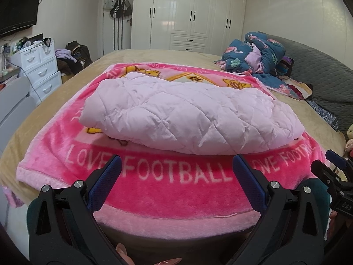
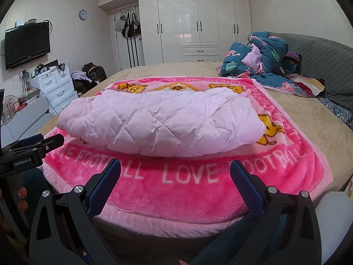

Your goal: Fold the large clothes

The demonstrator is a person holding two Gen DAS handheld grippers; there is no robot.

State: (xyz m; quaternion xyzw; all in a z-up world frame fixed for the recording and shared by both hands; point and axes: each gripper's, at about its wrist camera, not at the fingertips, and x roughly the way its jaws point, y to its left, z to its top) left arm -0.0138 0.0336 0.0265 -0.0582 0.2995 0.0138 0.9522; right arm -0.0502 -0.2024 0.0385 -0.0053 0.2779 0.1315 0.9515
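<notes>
Holding both the left hand-held gripper [image 1: 176,167] and right hand-held gripper [image 2: 175,172] wide and empty, I judge the puffy, light, soft quilted pink garment [image 1: 185,112], mid-frame on the pink blanket [image 1: 172,194], best pinched at its near folded edge.

Black gripper [image 1: 176,167], blue pads [image 1: 106,181], silver screws

Folded pink quilted coat [image 1: 187,112] lies on blanket [image 1: 167,190].

The pink blanket [image 2: 176,198] reads "LOVE FOOTBALL"; the left tool [image 2: 28,152] reads "GenRobot.AI"; the right tool [image 1: 339,176] perhaps "OAS".
</notes>
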